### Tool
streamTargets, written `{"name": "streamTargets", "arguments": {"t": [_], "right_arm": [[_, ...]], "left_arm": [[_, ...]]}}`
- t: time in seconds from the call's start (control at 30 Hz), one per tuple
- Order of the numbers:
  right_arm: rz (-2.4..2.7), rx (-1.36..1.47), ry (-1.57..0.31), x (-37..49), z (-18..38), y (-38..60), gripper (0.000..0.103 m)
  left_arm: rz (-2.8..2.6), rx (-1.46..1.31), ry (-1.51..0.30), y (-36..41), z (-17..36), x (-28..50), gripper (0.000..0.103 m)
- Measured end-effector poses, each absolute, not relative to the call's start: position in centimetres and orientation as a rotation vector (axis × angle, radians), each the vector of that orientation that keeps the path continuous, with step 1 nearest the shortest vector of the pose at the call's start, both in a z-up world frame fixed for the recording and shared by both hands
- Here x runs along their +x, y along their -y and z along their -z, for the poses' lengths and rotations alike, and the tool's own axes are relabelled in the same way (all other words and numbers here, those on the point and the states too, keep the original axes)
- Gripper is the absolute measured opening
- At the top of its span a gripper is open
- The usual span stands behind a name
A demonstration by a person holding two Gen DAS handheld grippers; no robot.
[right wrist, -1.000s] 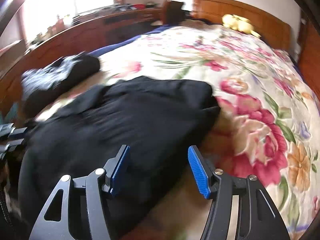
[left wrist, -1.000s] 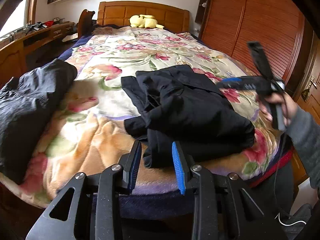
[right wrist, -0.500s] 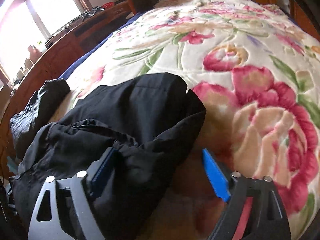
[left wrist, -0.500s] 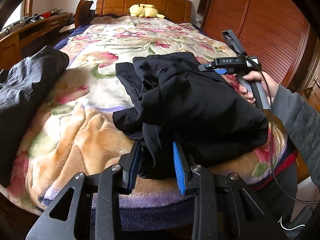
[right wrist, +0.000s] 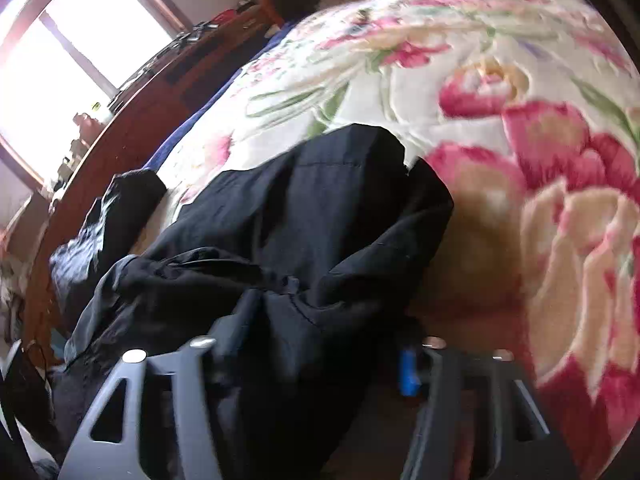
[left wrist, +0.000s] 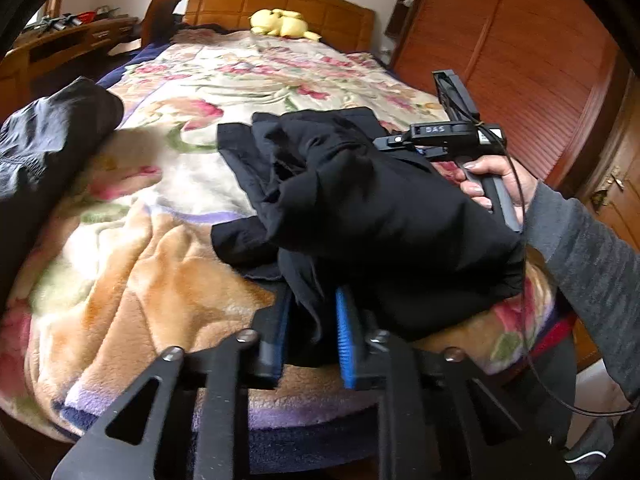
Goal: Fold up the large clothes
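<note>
Black cloth fills both of our claws. The left gripper (left wrist: 310,330) is closing, its blue pads (left wrist: 345,332) pinching a hanging fold at the near edge of the garment (left wrist: 360,208). The right gripper (right wrist: 308,356) is closing too, with a thick bunch of the same cloth between its jaws; one blue pad shows at the right, the other is buried, and we judge the pads are pressing on the bunch. From the left wrist view that gripper comes in over the far right side of the garment, held in a hand (left wrist: 500,180) with a grey sleeve.

The garment lies crumpled on the blanket (left wrist: 132,264), near the foot of the bed, hanging a little over its edge.

What could go wrong, as we judge it: each claw has gathered several layers rather than one clean edge, so a lift may bring up a lump and hide the seams we need. The left pinch is shallow (only a thin fold), and the slick cloth may slip out when pulled taut. The cable (left wrist: 524,300) trailing by the sleeve could snag the cloth.

A second dark garment (left wrist: 48,140) lies bunched at the left edge, well apart. We see no container here, so nothing is held in one.
</note>
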State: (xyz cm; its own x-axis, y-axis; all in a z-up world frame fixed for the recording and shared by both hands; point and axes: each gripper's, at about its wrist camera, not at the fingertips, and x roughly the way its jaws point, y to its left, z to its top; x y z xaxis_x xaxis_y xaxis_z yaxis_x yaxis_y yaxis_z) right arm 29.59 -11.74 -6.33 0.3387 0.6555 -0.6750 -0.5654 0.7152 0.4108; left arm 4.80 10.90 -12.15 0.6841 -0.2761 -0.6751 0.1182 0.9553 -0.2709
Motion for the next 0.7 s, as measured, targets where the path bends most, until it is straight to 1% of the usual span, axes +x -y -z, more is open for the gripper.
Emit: {"name": "streamTargets", "arguments": {"t": [0.07,0.17,0.33,0.5,0.7], "right_arm": [[-0.767,0.046,-0.894,28.6,5.3,11.4,0.034],[-0.726,-0.056,-0.804,26.6,3.0,10.5,0.026],[-0.723,-0.12,-0.656,23.4,-2.0,8.5,0.023],[-0.785,-0.141,-0.561,21.6,-7.0,4.6,0.022],[-0.883,-0.213,-0.483,19.8,-11.0,-5.0,0.022]], "left_arm": [[0.247,-0.212,-0.77,-11.0,11.8,4.5,0.01],[0.266,-0.209,-0.725,-11.1,10.7,3.9,0.006],[0.211,-0.195,-0.641,-13.2,8.4,2.9,0.006],[0.104,-0.188,-0.529,-19.1,4.6,1.0,0.006],[-0.09,-0.132,-0.447,-26.6,1.0,-2.9,0.006]]}}
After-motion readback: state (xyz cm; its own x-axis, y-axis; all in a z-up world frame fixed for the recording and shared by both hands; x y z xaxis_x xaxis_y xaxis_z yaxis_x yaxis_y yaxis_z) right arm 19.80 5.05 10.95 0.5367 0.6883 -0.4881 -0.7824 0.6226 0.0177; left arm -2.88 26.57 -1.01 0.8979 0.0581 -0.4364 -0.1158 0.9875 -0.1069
